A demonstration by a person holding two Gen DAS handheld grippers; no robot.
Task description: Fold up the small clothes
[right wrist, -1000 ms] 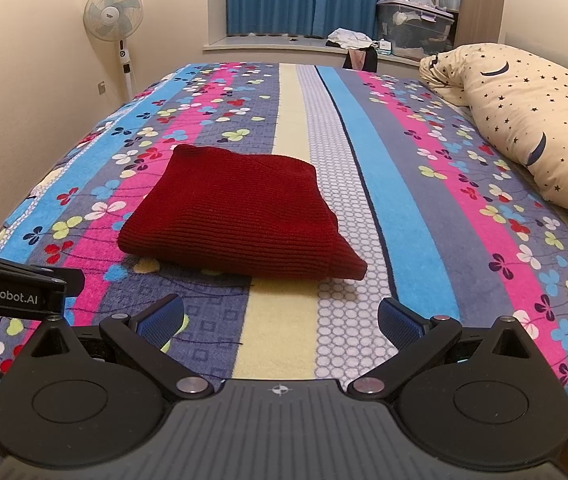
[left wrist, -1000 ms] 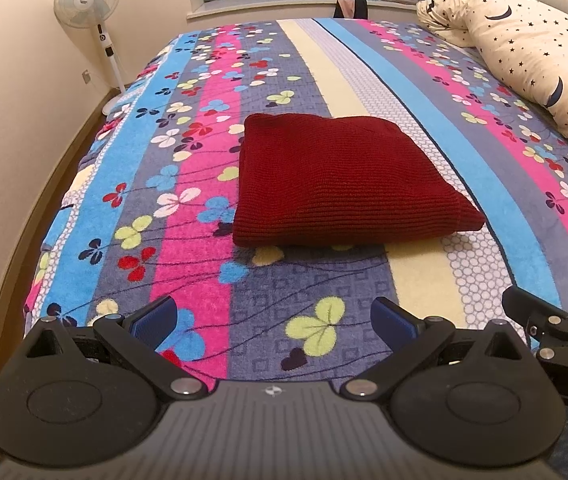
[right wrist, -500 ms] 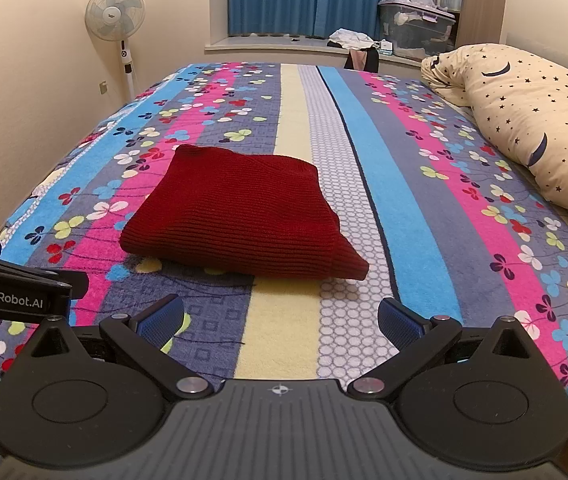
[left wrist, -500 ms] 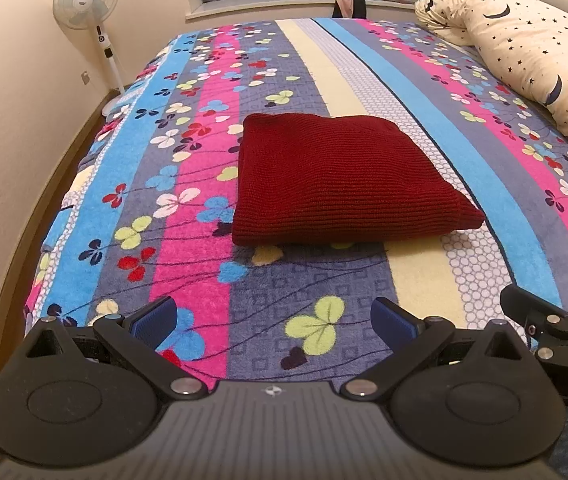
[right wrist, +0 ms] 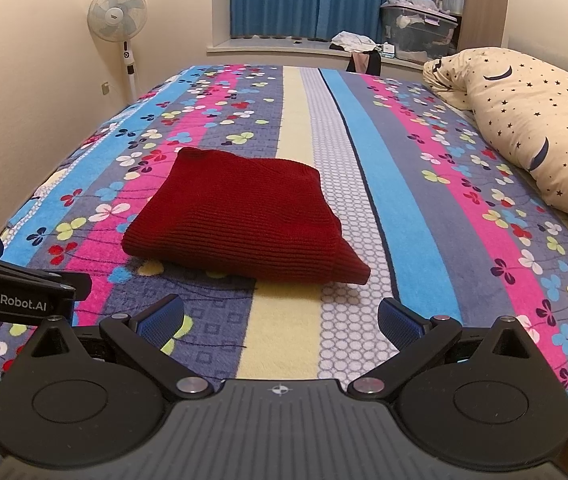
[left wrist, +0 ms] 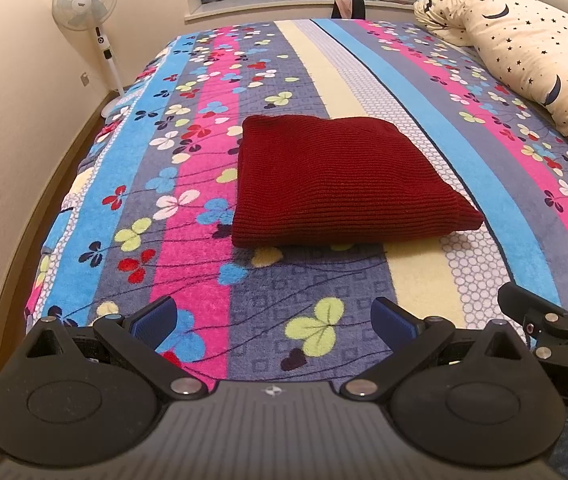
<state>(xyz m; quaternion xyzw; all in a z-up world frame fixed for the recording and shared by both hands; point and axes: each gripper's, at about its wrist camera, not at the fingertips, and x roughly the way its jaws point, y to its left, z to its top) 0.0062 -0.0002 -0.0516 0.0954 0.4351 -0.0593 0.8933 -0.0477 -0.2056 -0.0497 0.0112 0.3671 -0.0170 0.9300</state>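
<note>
We see a big bed (left wrist: 324, 280) with a bright flower blanket. The folded red sweater (left wrist: 344, 184) lies in its middle. Our left gripper (left wrist: 273, 322) and right gripper (right wrist: 279, 320) are spread wide, holding nothing. A fan (right wrist: 117, 14) stands by the wall.

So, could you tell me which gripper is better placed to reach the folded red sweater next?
Probably the left gripper: the red sweater lies straight ahead of it. From the right gripper, it sits off to the left.
</note>
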